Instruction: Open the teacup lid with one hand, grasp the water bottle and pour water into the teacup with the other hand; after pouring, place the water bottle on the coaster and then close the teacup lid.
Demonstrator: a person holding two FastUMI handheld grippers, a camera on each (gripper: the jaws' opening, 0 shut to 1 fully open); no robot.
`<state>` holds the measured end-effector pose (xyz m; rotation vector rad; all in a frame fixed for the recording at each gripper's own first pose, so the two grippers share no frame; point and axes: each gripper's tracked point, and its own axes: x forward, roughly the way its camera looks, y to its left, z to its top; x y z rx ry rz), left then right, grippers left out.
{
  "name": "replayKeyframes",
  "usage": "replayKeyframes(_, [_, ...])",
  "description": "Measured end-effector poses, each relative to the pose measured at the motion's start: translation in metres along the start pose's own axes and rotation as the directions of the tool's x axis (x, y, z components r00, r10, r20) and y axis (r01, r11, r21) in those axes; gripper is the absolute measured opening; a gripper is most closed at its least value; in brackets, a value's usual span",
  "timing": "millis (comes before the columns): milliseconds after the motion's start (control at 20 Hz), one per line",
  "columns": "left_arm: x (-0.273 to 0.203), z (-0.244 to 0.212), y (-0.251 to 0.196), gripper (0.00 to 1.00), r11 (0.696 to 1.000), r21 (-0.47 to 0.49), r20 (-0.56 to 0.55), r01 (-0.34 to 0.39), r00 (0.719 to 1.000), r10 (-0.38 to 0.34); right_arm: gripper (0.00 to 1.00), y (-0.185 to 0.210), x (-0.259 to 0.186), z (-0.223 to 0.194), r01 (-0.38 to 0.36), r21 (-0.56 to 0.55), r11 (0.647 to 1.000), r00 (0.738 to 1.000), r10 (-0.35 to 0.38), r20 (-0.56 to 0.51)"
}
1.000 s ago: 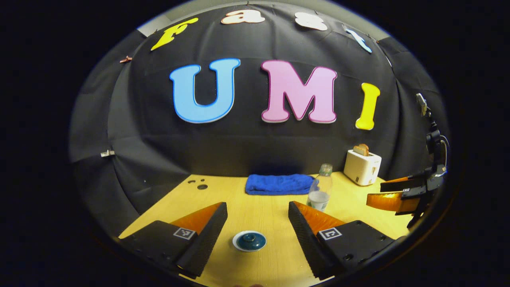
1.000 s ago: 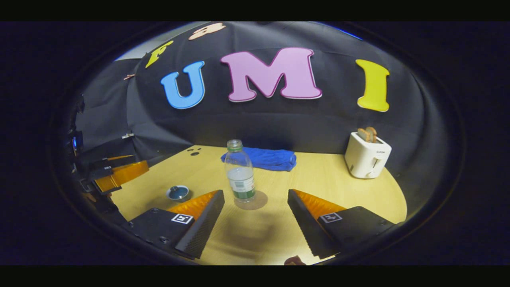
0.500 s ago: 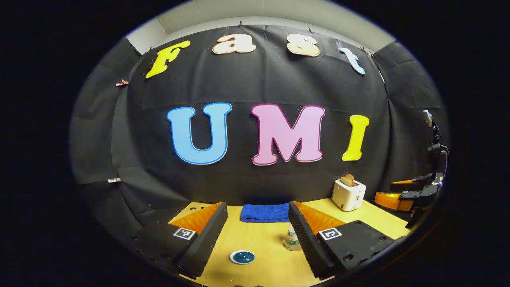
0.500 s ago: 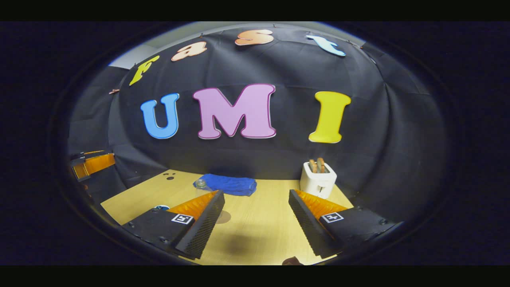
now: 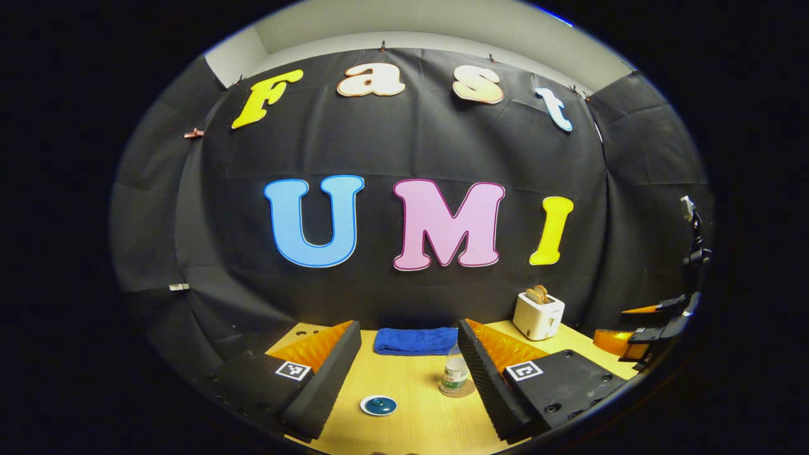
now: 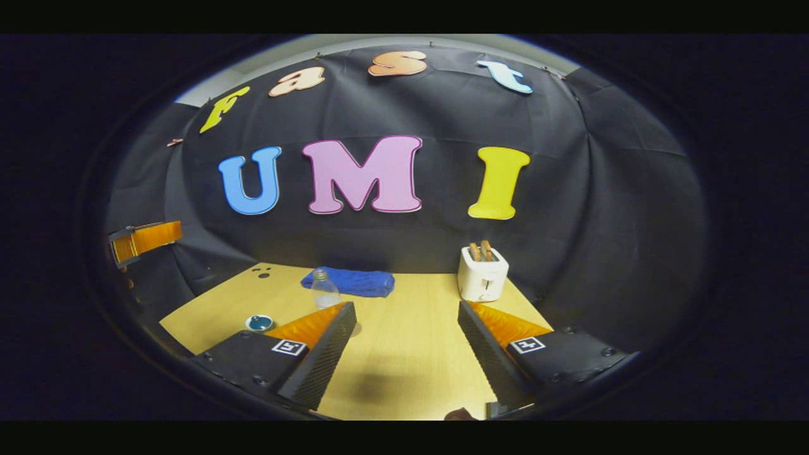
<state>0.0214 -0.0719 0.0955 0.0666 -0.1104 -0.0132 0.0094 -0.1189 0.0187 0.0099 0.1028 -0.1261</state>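
Both claws are pulling farther back, left claw (image 5: 409, 360) and right claw (image 6: 407, 341) gaping empty above the bench (image 6: 411, 354), bottle (image 5: 454, 373) standing beside the lidded cup (image 5: 378, 405).

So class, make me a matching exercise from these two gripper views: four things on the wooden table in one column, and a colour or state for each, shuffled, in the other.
Things:
1. round ceramic teacup lid
2. clear plastic water bottle
3. folded cloth towel
4. boxy toaster

Descriptions:
A. white, with toast in its slots
B. bright blue, by the back wall
C. upright, partly filled
D. dark teal, with a knob on top

Pairs: 1-D, 2-C, 3-B, 4-A
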Motion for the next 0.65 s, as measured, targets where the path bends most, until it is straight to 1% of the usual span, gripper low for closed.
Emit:
replayKeyframes(50, [-0.001, 0.0, 0.005, 1.0, 1.0, -0.003, -0.003, 0.003, 1.0, -0.003, 1.0, 0.007, -0.002, 0.003, -0.004, -0.004, 1.0, 1.0, 0.004, 0.004])
replayKeyframes(100, [-0.002, 0.003, 0.009, 0.96, 1.0, -0.006, 0.004, 0.01, 1.0, -0.01, 1.0, 0.014, -0.002, 0.007, -0.008, -0.014, 1.0, 1.0, 0.008, 0.009])
replayKeyframes(150, [-0.004, 0.003, 0.014, 0.96, 1.0, -0.007, 0.006, 0.017, 1.0, -0.017, 1.0, 0.021, -0.002, 0.01, -0.011, -0.024, 1.0, 1.0, 0.012, 0.02])
replayKeyframes(250, [-0.01, 0.002, 0.031, 0.96, 1.0, -0.011, -0.001, 0.003, 1.0, -0.003, 1.0, 0.034, -0.003, 0.018, -0.022, -0.028, 0.999, 0.999, 0.023, 0.038])
replayKeyframes(450, [-0.02, 0.01, 0.057, 0.96, 0.997, -0.077, 0.035, 0.008, 0.999, -0.005, 0.98, 0.055, -0.007, 0.025, -0.023, -0.055, 0.998, 0.996, 0.028, 0.079])
replayKeyframes(650, [-0.022, -0.001, 0.081, 0.95, 0.998, -0.066, 0.032, 0.003, 0.999, -0.001, 0.98, 0.068, -0.016, 0.026, -0.018, -0.047, 0.999, 0.997, 0.022, 0.08])
